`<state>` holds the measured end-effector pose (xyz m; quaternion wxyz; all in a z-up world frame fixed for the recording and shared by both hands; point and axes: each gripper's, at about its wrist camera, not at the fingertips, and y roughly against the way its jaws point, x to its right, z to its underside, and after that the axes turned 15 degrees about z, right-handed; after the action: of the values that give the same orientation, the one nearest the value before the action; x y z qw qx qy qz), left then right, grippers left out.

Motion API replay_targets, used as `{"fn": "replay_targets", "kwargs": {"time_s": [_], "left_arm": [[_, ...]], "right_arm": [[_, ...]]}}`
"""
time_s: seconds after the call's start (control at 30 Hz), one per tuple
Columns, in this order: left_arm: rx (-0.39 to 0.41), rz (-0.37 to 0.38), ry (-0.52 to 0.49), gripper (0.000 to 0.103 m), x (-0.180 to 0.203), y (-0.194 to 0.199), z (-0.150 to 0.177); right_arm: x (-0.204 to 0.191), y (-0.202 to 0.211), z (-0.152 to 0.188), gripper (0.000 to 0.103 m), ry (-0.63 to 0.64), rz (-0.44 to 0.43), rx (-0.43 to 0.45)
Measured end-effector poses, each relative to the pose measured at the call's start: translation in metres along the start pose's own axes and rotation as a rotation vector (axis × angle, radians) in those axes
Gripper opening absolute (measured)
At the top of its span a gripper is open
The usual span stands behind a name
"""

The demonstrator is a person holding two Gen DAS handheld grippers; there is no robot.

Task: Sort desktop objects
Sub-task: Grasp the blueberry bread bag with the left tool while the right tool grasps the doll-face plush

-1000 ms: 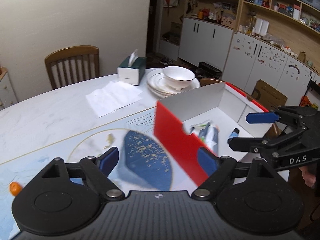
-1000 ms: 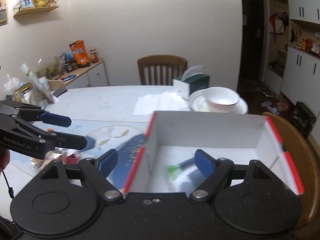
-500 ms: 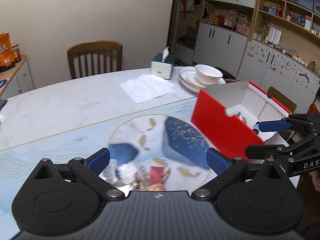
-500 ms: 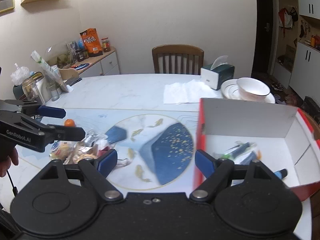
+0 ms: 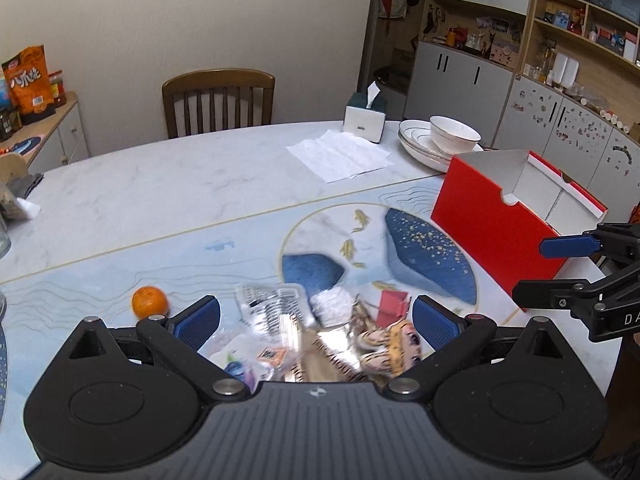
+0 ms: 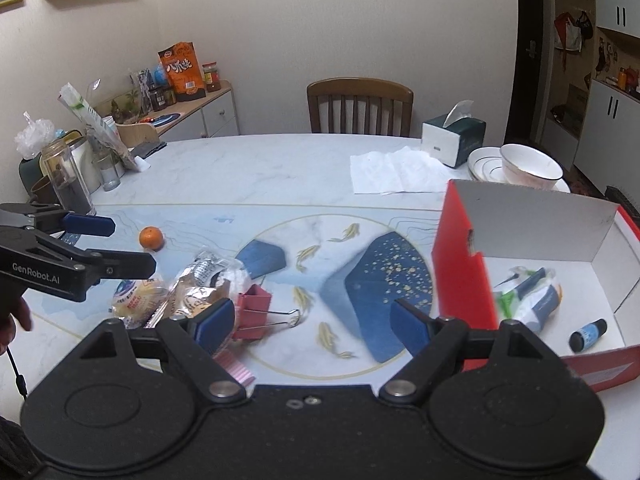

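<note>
With both tools standing over the snack pile and nothing in either, I judge I am between trips: some things already lie in the red box (image 6: 460, 264) and the next pick is not yet begun. My left tool (image 5: 316, 316) has its jaws spread as wide as they go, empty, hanging above the heap of wrappers (image 5: 280, 332). My right tool (image 6: 312, 320) is likewise wide open and empty, its left pad just beside the red binder clip (image 6: 253, 312).

From the right wrist view the box sits at three o'clock on the surface (image 6: 260, 168), the heap at nine, the mandarin (image 6: 151, 237) at ten.

Next move, as I read it: lower one tool onto a single item, likely the clip, and close squarely, since the crinkly packets overlap and could drag a neighbour along.

Count: one mandarin, one binder clip, one box. Loose packets in the heap, at least four, though blur keeps me from a firm number. Inside the box: one small dark bottle (image 6: 587, 334), plus a cluster of about two or three tubes or pens (image 6: 534, 300) I cannot separate.
</note>
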<state>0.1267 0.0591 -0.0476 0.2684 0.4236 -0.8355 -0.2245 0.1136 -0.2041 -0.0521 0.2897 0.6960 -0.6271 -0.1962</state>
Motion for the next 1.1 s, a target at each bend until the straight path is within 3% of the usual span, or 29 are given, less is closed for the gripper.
{"fn": "replay_targets", "kwargs": {"time_s": [0.5, 1.1], "left_arm": [[-0.068, -0.026, -0.025, 0.103, -0.041, -0.008, 0.030], [-0.130, -0.011, -0.013, 0.102, -0.065, -0.030, 0.047]], "right_arm": [[-0.054, -0.024, -0.001, 0.085, 0.054, -0.063, -0.069], [-0.085, -0.055, 0.004, 0.083, 0.086, -0.087, -0.148]]}}
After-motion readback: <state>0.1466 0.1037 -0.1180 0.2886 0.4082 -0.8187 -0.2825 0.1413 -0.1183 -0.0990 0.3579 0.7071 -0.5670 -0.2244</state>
